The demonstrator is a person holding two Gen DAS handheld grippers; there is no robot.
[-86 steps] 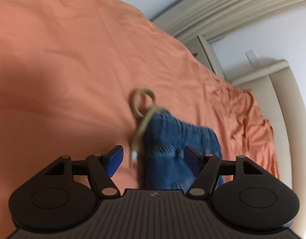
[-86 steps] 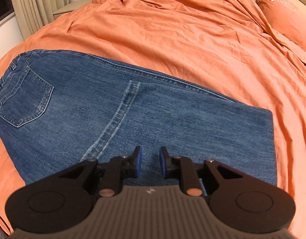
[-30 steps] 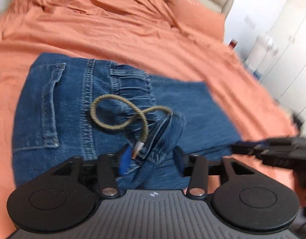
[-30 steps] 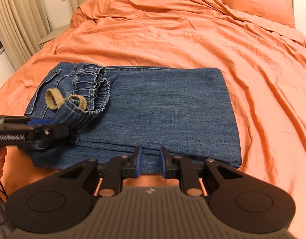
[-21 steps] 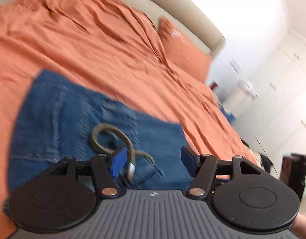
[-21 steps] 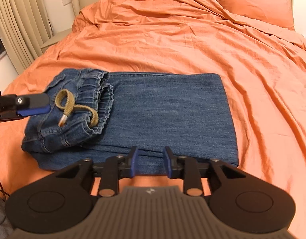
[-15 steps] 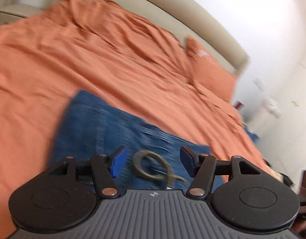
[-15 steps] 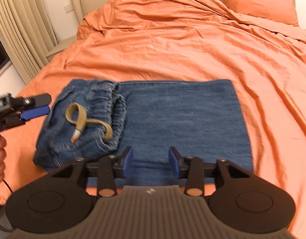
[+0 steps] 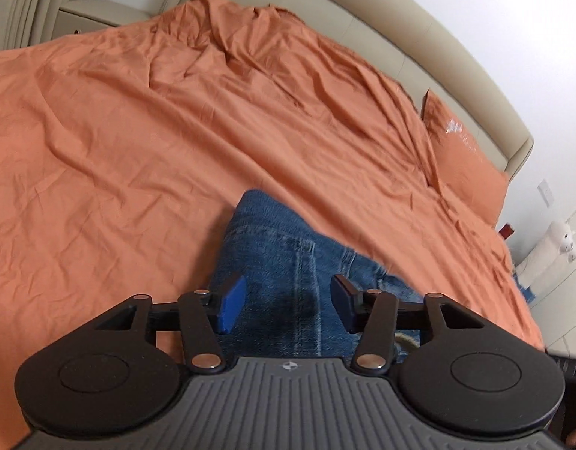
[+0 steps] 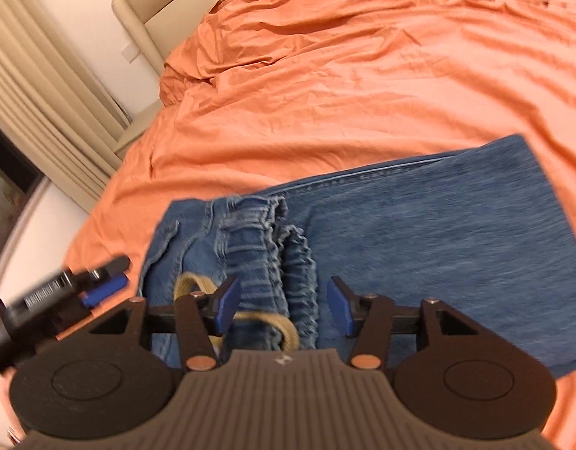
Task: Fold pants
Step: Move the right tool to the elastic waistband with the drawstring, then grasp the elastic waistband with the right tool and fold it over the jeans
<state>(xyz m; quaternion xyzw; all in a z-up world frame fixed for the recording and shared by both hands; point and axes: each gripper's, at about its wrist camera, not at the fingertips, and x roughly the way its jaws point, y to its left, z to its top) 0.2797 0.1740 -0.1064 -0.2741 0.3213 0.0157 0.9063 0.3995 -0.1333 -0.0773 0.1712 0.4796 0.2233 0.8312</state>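
Lying folded on orange bedding [image 10: 363, 86], jeans [image 10: 438, 247], left tool [image 9: 288, 302] and right tool [image 10: 284, 305] both spread, empty

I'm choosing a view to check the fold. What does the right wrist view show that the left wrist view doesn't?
Only the right wrist view shows the gathered elastic waistband, most of the tan woven drawstring, the folded legs and the beige pleated curtain. Only the left wrist view shows the orange pillow, a denim back pocket and white cupboards. Both show the blue denim pants on the orange bedsheet, with the left gripper and right gripper jaws open and empty.
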